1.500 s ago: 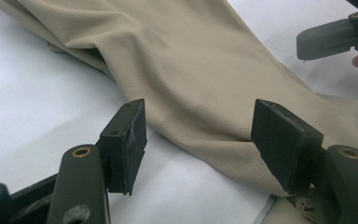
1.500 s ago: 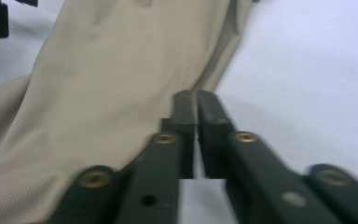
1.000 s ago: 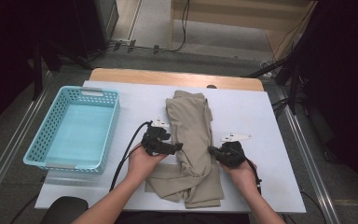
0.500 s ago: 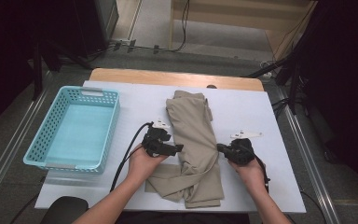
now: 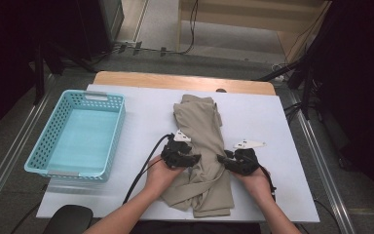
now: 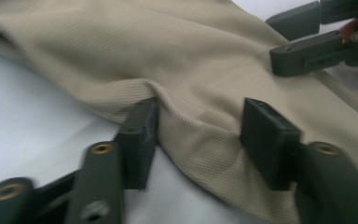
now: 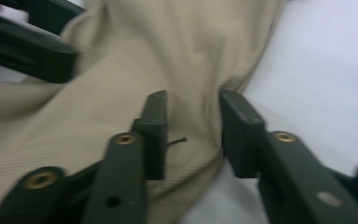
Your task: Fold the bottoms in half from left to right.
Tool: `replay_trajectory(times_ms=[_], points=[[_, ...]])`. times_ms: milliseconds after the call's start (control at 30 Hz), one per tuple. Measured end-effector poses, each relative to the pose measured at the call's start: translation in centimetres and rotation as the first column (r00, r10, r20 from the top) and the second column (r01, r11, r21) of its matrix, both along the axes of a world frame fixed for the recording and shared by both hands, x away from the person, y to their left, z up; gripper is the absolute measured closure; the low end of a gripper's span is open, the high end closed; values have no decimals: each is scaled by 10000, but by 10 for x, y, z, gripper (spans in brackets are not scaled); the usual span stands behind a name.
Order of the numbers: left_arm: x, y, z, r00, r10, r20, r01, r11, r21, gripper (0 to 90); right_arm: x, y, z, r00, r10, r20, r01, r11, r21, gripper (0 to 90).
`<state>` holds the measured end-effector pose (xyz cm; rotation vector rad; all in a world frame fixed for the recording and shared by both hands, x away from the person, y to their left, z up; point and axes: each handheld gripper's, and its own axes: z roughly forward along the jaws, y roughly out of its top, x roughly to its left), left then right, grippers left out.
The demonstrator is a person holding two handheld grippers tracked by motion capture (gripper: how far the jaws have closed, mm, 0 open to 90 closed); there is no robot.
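Beige trousers (image 5: 202, 126) lie folded lengthwise on the white table (image 5: 151, 112). My left gripper (image 5: 195, 158) reaches in from their left edge. Its jaws have just been closing and stand apart astride a raised fold of the cloth (image 6: 200, 107). My right gripper (image 5: 221, 161) faces it from the trousers' right edge. Its jaws have just been opening and stand apart, with the cloth's edge (image 7: 191, 93) loose between them. Each gripper view shows the other gripper across the cloth: the right gripper (image 6: 307, 46) and the left gripper (image 7: 28, 42).
A light blue mesh basket (image 5: 46, 141) stands at the table's left, nothing in it. A black cable (image 5: 143, 168) trails from the left gripper toward the front edge. A dark rounded object (image 5: 70, 219) sits below the front left corner. Bare white surface lies right of the trousers.
My left gripper has slid right onto the trousers' left edge. The right gripper drew slightly outward, then came back to the right edge.
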<state>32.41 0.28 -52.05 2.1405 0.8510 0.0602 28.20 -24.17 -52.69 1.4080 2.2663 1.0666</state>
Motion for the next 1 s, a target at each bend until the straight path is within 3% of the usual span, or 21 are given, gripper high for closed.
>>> replay_trajectory(times_ms=[33,67,100,133,167,200,233,300,400,433,467,500,533,567,633,667,767,800,867,967,1000], points=[[0,0,0,10000,0,0,0,10000,0,596,0,0,0,10000,0,0,0,10000,0,632],[-2,-5,-3,9993,-304,-232,299,9993,-218,657,-2,7,0,9998,181,-108,-180,9998,55,725],[-2,-5,-3,9993,-304,-232,299,9993,-218,787,-1,9,0,9994,311,-176,-309,9995,120,763],[0,-6,-3,9972,-495,-561,484,9986,-203,839,-1,11,1,9988,398,-281,-395,9992,111,800],[0,-6,-3,9972,-495,-561,484,9986,-203,851,-1,11,1,9988,398,-281,-395,9992,111,800],[11,-1,0,9896,-489,-1355,446,9984,-343,858,5,13,4,9975,451,-536,-440,9988,201,818],[11,-1,0,9896,-489,-1355,446,9984,-343,860,5,13,4,9975,451,-536,-440,9988,201,818],[24,17,15,9934,107,-1140,-192,9971,-737,862,12,13,15,9991,382,-199,-373,9982,462,819],[42,30,35,9960,432,-787,-500,9950,-864,863,30,14,30,9991,267,324,-293,9961,836,819],[42,30,35,9960,432,-787,-500,9950,-864,863,30,14,30,9991,267,324,-293,9961,836,819],[56,35,49,9965,692,-471,-731,9934,-879,863,48,17,39,9982,97,586,-156,9947,1016,819],[56,35,49,9965,692,-471,-731,9934,-879,863,48,17,39,9982,97,586,-156,9947,1016,819],[64,37,57,9959,854,-305,-877,9927,-830,863,54,18,42,9977,92,669,-162,9943,1050,818],[75,37,67,9958,920,-13,-919,9939,-615,863,71,22,49,9962,24,865,-100,9960,884,818],[84,36,74,9954,936,219,-925,9945,-485,863,77,23,52,9952,-1,979,-82,9964,849,817],[96,34,80,9938,1042,398,-1026,9939,-411,863,95,26,57,9929,-177,1178,77,9964,847,817],[110,32,83,9907,1278,467,-1265,9915,-295,862,109,28,58,9931,-442,1087,341,9951,931,817],[120,30,81,9881,1438,548,-1416,9890,-417,861,120,30,56,9901,-769,1172,655,9931,978,817],[124,29,79,9879,1459,519,-1432,9883,-520,860,123,30,54,9886,-834,1255,720,9931,921,817],[128,29,73,9857,1592,561,-1565,9864,-500,740,134,30,52,9899,-1053,947,977,9918,820,817],[129,30,69,9885,1504,184,-1492,9872,-557,656,138,30,47,9888,-1257,809,1197,9900,752,771]])
